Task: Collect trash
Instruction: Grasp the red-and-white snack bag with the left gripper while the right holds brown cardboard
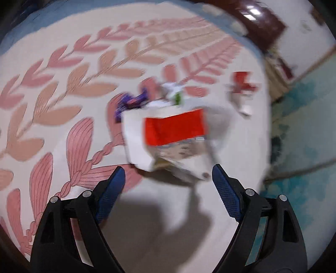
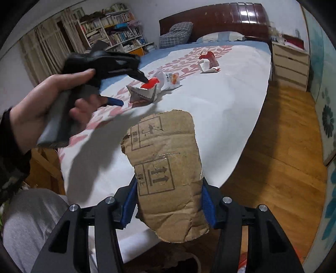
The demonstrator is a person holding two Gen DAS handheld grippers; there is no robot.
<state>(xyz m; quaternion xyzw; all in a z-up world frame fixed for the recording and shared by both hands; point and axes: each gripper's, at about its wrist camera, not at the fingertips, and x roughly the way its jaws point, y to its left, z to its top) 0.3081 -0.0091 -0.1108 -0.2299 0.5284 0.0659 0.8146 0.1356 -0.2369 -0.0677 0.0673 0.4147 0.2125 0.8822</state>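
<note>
A wide bed [image 2: 220, 100] fills most of the room, spread with a white cover [image 1: 52, 37] printed with pink and peach leaf sprays; a strip of blue sheet shows toward the head end. A dark glossy wooden headboard [image 2: 212, 19] stands at the far side, with a checked pillow [image 2: 176, 34] and a pale one lying in front of it. To the right of the bed sits a cream chest of drawers [image 2: 289, 63], and the floor [image 2: 283, 151] is warm wood boards. A crowded bookshelf [image 2: 117, 31] stands against the far left wall.

The trash lies on the cover. A crumpled white packet with a red panel [image 1: 174, 131] sits nearest, a white wrapper with printing [image 2: 171, 80] lies just beside it, and a red and white scrap [image 2: 209, 62] lies well apart, farther up the bed. In the blurred left wrist view a small purple scrap [image 1: 132, 103] shows just behind the packet.

The left gripper [image 1: 168, 180], held in a person's hand [image 2: 42, 109], hangs over the red-panelled packet with its blue pads [image 1: 113, 189] spread wide and nothing between them. The right gripper [image 2: 170, 201] is clamped on a torn piece of brown cardboard [image 2: 166, 159] printed with handling symbols, held upright above the near edge of the bed.
</note>
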